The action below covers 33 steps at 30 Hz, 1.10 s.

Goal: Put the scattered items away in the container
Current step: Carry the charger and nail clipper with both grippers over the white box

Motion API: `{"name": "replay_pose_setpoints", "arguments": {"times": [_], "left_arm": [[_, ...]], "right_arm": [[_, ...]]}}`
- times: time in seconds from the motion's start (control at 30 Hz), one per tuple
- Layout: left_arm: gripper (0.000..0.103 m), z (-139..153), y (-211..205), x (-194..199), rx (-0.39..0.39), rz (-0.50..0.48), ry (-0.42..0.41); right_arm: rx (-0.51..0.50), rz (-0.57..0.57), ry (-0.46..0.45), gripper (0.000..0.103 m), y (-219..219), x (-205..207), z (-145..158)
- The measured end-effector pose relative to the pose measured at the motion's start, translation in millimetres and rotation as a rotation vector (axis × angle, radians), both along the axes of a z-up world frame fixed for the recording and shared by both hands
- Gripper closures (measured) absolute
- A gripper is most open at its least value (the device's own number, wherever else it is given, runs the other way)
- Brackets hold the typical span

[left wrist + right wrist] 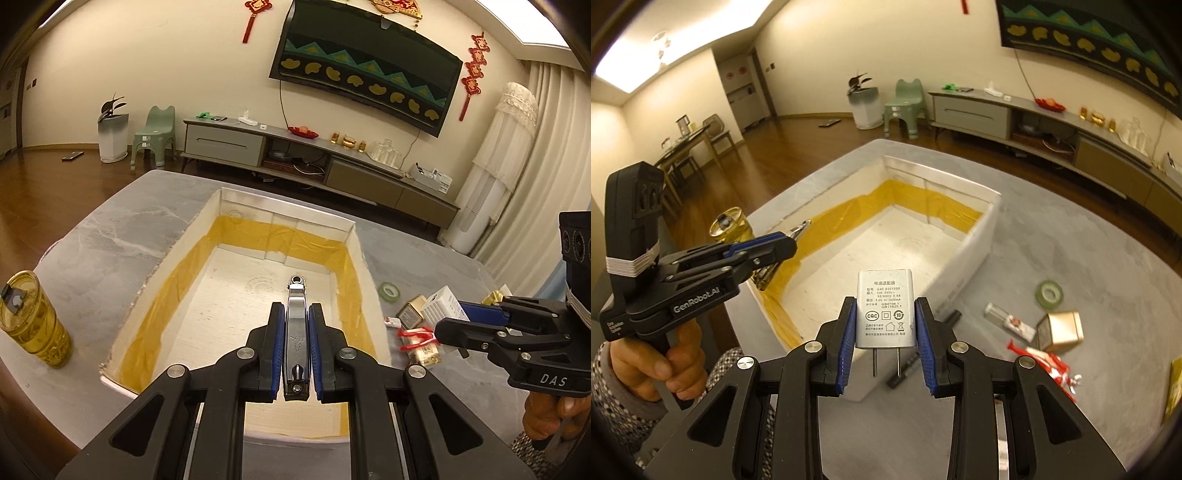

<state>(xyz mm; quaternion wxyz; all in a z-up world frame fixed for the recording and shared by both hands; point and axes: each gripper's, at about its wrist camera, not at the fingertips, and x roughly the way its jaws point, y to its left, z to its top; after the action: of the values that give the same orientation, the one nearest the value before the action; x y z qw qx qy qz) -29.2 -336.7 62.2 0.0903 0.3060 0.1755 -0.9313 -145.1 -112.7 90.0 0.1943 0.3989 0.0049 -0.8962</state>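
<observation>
My left gripper is shut on a steel nail clipper, held lengthwise above the open white box with yellow tape inside. In the right wrist view the left gripper hangs over the box's near left wall with the clipper tip sticking out. My right gripper is shut on a white power adapter, prongs down, just above the box's near corner. In the left wrist view the right gripper holds the adapter to the right of the box.
On the grey marble table right of the box lie a green tape roll, a gold box, a red-and-white packet, a small glass bottle and a black pen. An amber tumbler stands left.
</observation>
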Motion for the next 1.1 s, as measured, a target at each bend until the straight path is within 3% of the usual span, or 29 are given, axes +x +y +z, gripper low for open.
{"name": "replay_pose_setpoints", "arguments": {"times": [0.43, 1.1], "left_arm": [[0.089, 3, -31, -9, -0.01, -0.001, -0.036], [0.089, 6, -55, -69, 0.019, -0.061, -0.118]], "right_arm": [[0.034, 0.048, 0.0, 0.071, -35, -32, 6], [0.056, -0.004, -0.042, 0.071, -32, -102, -3]]}}
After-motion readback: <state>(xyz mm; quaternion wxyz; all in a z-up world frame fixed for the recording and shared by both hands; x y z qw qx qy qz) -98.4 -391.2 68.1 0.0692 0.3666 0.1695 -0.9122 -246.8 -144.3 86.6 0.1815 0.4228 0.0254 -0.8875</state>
